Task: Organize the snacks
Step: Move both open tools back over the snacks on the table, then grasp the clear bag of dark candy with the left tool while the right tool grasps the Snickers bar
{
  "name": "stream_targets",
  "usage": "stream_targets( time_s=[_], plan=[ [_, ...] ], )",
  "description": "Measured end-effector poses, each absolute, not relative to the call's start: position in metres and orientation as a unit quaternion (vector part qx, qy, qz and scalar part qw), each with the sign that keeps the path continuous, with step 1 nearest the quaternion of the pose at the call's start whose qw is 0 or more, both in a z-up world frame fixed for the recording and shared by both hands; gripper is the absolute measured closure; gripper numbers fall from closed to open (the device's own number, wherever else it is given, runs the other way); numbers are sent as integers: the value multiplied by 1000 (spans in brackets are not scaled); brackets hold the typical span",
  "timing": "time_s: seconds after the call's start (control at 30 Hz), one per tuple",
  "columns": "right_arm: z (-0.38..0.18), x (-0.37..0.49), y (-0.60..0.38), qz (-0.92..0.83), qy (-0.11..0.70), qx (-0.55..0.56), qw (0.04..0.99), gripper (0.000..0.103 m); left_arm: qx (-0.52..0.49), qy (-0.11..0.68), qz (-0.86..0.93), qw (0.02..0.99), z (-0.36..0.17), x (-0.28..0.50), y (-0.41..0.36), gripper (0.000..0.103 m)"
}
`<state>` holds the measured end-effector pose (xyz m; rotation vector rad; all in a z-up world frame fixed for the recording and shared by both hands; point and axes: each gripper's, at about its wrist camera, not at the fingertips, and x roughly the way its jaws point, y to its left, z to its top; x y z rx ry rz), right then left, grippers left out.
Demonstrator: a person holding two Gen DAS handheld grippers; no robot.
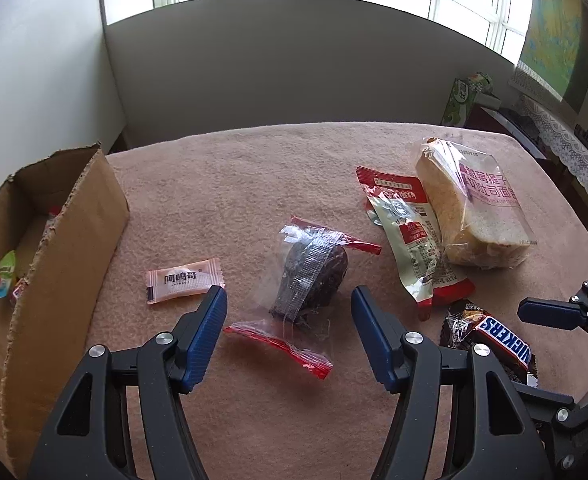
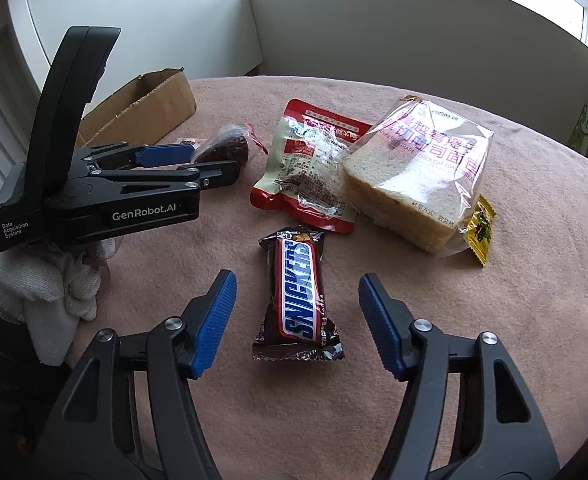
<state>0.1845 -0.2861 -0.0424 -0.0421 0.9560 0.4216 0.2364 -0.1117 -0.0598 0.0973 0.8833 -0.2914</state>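
Observation:
My left gripper (image 1: 289, 300) is open, its fingers either side of a dark snack in a clear wrapper with red ends (image 1: 308, 280), just above it. It also shows in the right wrist view (image 2: 197, 162). My right gripper (image 2: 297, 284) is open around a Snickers bar (image 2: 298, 296) lying on the table. The bar also shows in the left wrist view (image 1: 502, 340). A cardboard box (image 1: 53, 248) stands at the left with a few small snacks inside. A small pink candy packet (image 1: 183, 280) lies beside the box.
A red-and-white pouch (image 2: 310, 168) and a bagged slice of toast (image 2: 418, 172) lie at the back right on the pink tablecloth (image 2: 514, 320). A small yellow packet (image 2: 481, 230) sits by the bread. A wall and window are behind the table.

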Motion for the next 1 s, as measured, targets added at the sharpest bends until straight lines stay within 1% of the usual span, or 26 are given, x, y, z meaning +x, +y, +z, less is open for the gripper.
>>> stream_targets(
  time_s=[0.03, 0.07, 0.13, 0.17, 0.2, 0.23, 0.57, 0.77, 1.0],
  plan=[
    [-44, 185, -285, 201, 458, -22, 866, 48, 44, 428, -143, 891, -59, 238, -110, 51],
    [-45, 186, -284, 201, 461, -22, 864, 50, 41, 429, -143, 891, -60, 239, -110, 53],
    [-47, 187, -282, 201, 465, -23, 862, 58, 39, 429, -143, 891, -59, 241, -108, 55],
    [-48, 188, -281, 199, 465, -24, 862, 60, 38, 428, -143, 892, -58, 241, -107, 58],
    [-49, 188, -280, 198, 465, -24, 862, 63, 38, 427, -144, 892, -58, 240, -107, 63],
    [-48, 188, -280, 198, 465, -24, 862, 69, 37, 427, -143, 892, -57, 240, -106, 64],
    [-43, 176, -287, 192, 462, -19, 866, 73, 34, 422, -142, 895, -54, 228, -100, 67],
    [-37, 167, -289, 186, 455, -19, 871, 74, 27, 413, -139, 899, -47, 215, -93, 68],
    [-15, 154, -293, 183, 436, -20, 881, 74, 22, 385, -135, 913, -28, 194, -87, 69]
  ],
)
